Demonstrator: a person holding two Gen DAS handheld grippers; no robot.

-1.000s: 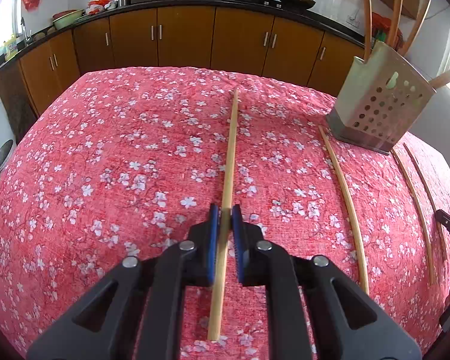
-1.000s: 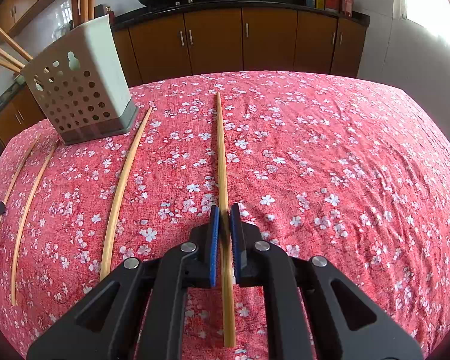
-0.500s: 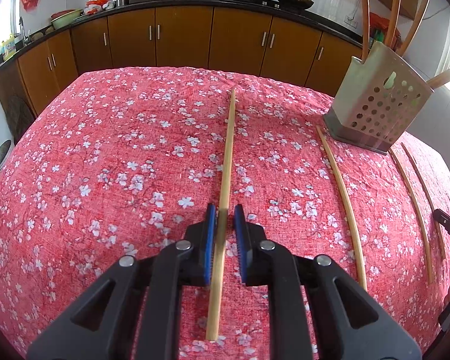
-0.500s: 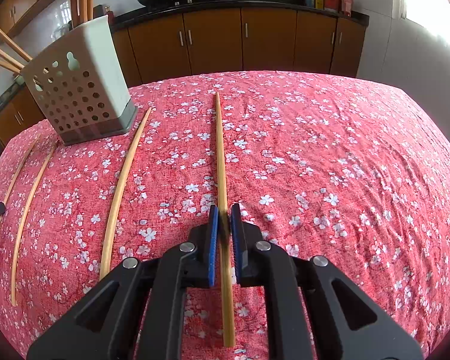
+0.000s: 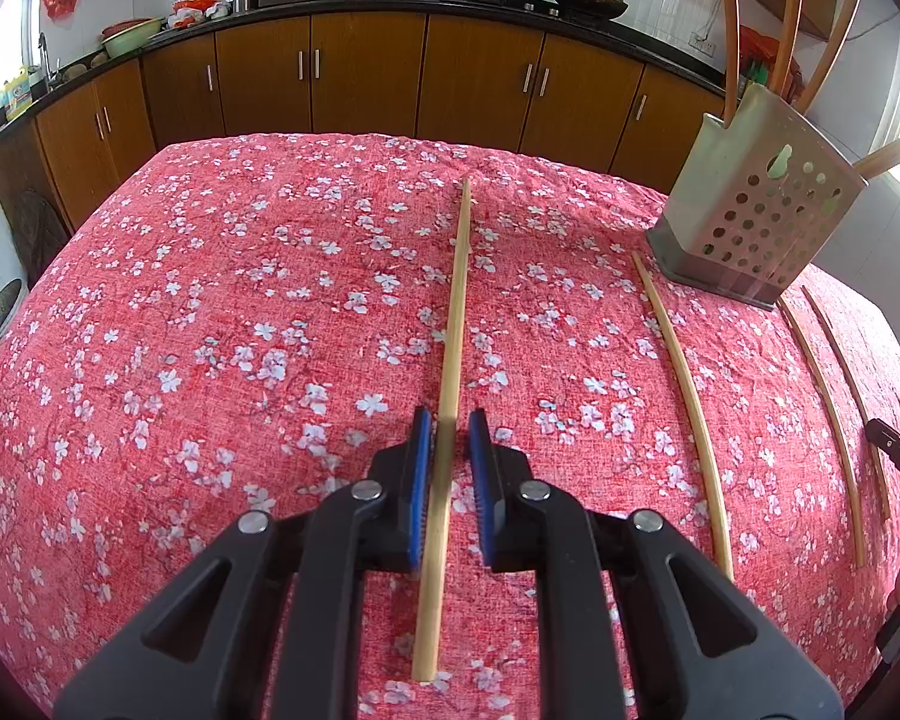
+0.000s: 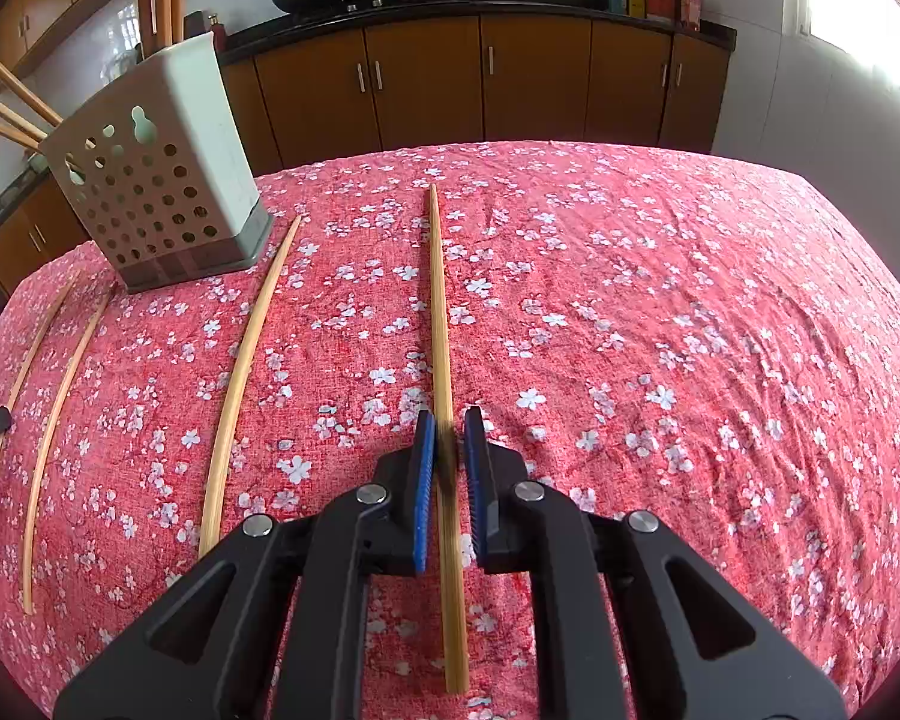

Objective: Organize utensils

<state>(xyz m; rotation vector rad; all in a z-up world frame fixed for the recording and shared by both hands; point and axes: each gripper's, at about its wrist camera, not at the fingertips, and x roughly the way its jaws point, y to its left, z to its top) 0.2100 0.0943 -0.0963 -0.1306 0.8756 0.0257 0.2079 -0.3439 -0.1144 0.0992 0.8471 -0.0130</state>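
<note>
Red flowered cloth covers the table you are working over. Nearest you, your left gripper is closed down on a pale chopstick. Its near end pokes out below the blue pads, and the rest runs straight away from you along the cloth. Your right gripper is pinched just as narrowly on a tan chopstick, which lies the same way. In both views a thin sliver of space shows beside the stick, so how firm each grip is cannot be told.

Further out, a spare chopstick lies flat on the cloth to the right of the left gripper. Its far tip is near the perforated holder. That holder stands upright with several upright chopsticks already in it. Brown cabinets line the far wall.
</note>
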